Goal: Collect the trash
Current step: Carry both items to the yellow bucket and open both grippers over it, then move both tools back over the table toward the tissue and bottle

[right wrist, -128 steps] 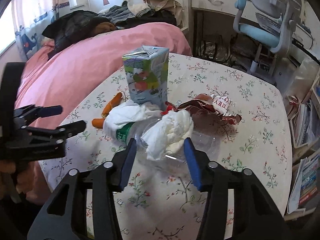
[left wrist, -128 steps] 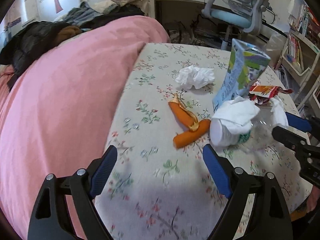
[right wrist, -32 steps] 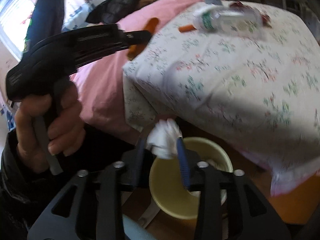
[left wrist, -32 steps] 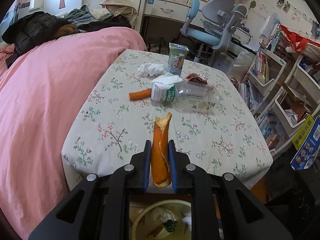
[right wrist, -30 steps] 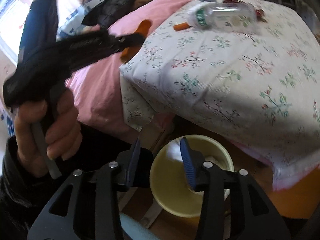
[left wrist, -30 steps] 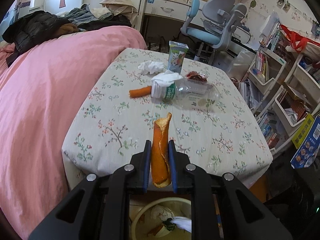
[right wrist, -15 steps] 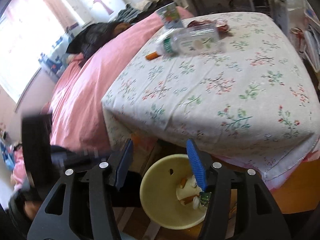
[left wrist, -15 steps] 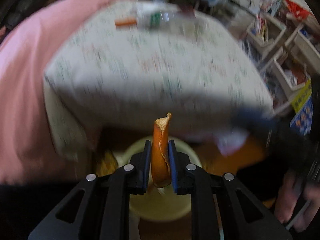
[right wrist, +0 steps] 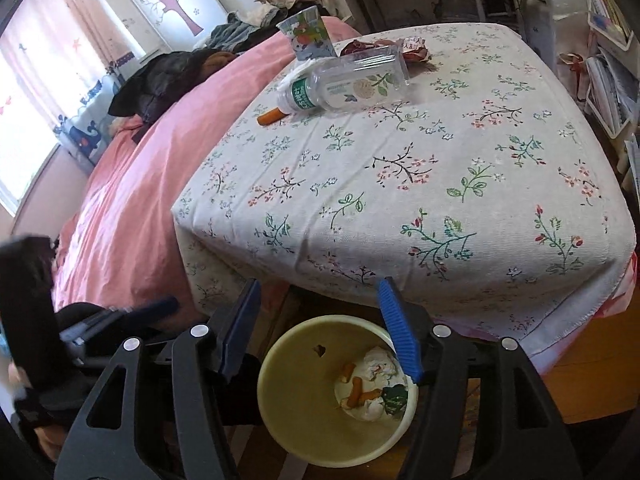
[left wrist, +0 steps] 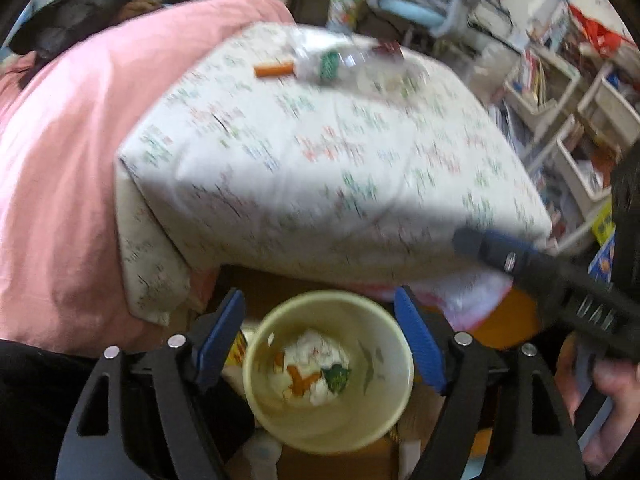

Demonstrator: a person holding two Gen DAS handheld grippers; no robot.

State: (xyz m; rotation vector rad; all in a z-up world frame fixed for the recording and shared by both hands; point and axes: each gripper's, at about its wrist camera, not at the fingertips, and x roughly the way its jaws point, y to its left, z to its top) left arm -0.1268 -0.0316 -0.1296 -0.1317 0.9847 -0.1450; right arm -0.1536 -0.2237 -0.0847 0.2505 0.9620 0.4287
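A pale yellow bin (left wrist: pixel 280 416) stands on the floor below the table's front edge; it also shows in the right wrist view (right wrist: pixel 296 412). Inside lie orange peel (left wrist: pixel 298 380) and white tissue (right wrist: pixel 378 362). My left gripper (left wrist: pixel 320 340) is open and empty just above the bin. My right gripper (right wrist: pixel 318 320) is open and empty above the bin's rim. On the floral table (right wrist: pixel 420 168) remain a clear plastic bottle (right wrist: pixel 344 84), an orange peel piece (right wrist: pixel 270 116), a juice carton (right wrist: pixel 308 38) and a red wrapper (right wrist: pixel 408 48).
A pink bed (right wrist: pixel 140 168) with dark clothes lies left of the table. A blue desk chair (left wrist: pixel 408 8) and shelves of books (left wrist: pixel 552 92) stand behind and right. The right gripper's body (left wrist: pixel 560 276) reaches in beside the bin.
My left gripper has opened and the orange peel has dropped into the bin. Earlier, my right gripper let a white tissue fall into the bin and stayed open.
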